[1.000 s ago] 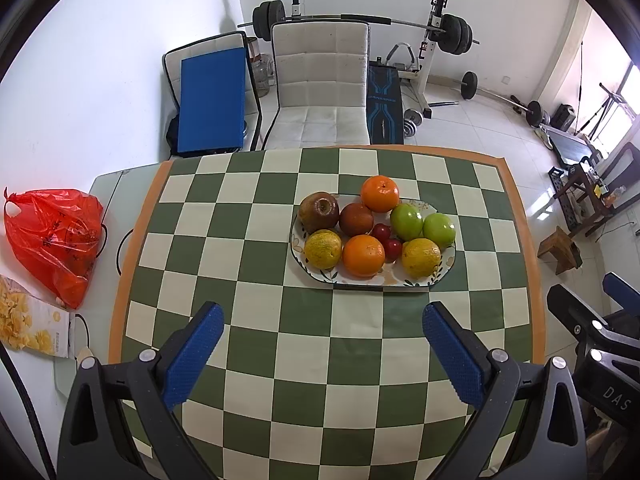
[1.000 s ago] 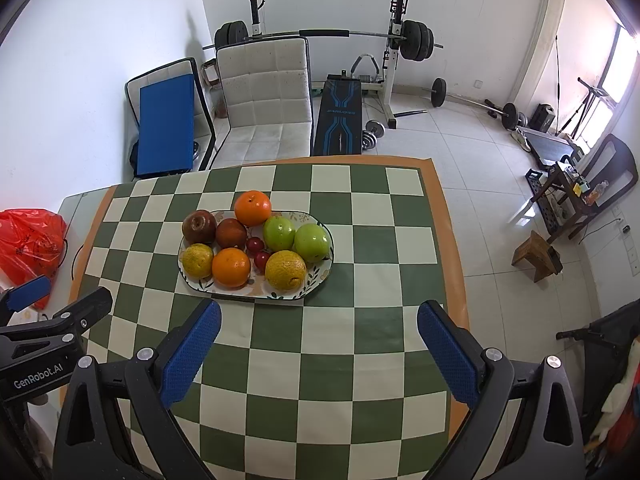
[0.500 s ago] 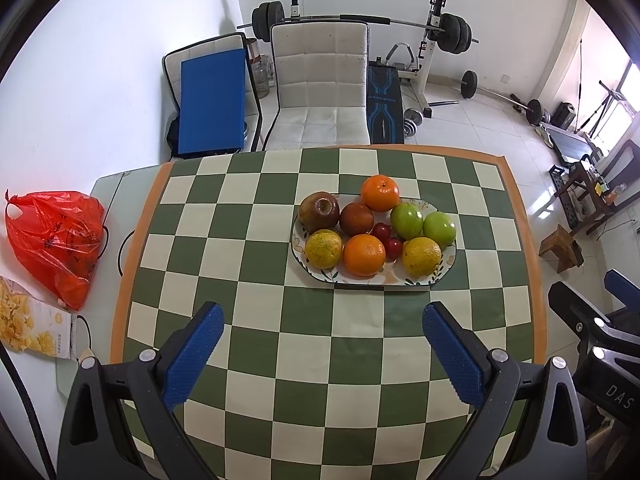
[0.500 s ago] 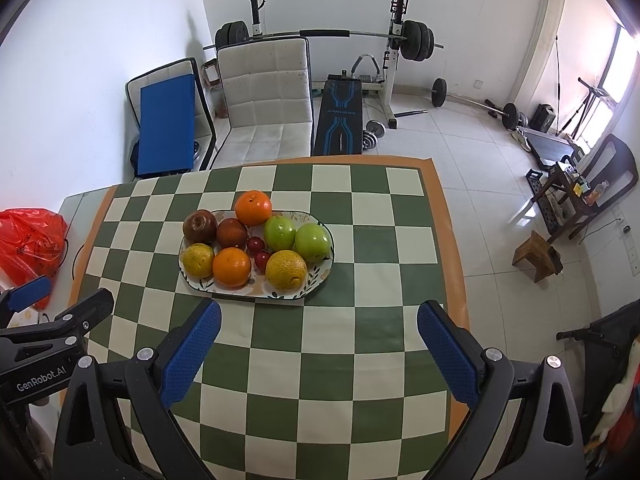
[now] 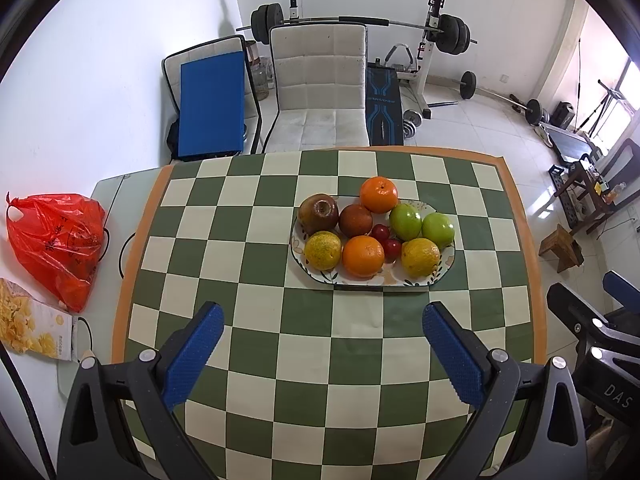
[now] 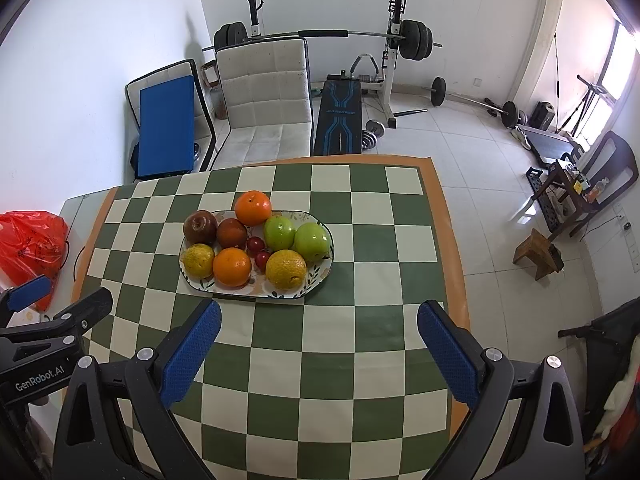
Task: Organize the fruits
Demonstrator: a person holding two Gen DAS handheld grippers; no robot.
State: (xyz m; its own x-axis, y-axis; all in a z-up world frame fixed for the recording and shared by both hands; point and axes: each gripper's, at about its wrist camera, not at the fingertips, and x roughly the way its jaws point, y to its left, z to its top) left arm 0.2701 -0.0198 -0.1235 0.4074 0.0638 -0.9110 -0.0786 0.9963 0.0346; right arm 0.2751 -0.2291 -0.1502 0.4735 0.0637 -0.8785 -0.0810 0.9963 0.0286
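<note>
An oval patterned plate [image 5: 384, 278] [image 6: 320, 274] sits on the green-and-cream checked tablecloth [image 5: 320, 360] [image 6: 320, 360]. On it lie two oranges [image 5: 363, 256] [image 6: 253, 208], two green apples [image 5: 438, 230] [image 6: 312, 241], two yellow-green citrus fruits [image 5: 322, 245] [image 6: 286, 269], a brownish apple [image 5: 318, 213] [image 6: 200, 226], a dark red fruit [image 5: 355, 220] and two small red fruits [image 5: 391, 247] [image 6: 262, 258]. My left gripper [image 5: 322, 344] hovers open above the near table, short of the plate. Equally open and empty, my right gripper [image 6: 318, 340] hangs right of it.
A red plastic bag [image 5: 60, 244] and a yellow snack box [image 5: 32, 328] lie on the glass table edge at the left. A white padded chair [image 5: 320, 92] stands behind the table, with a weight bench [image 6: 340, 120] and barbell rack beyond. A small wooden stool [image 6: 538, 254] stands on the floor to the right.
Almost nothing differs: both views have shifted very slightly, the fruit and plate lie as before, and both grippers stay open.
</note>
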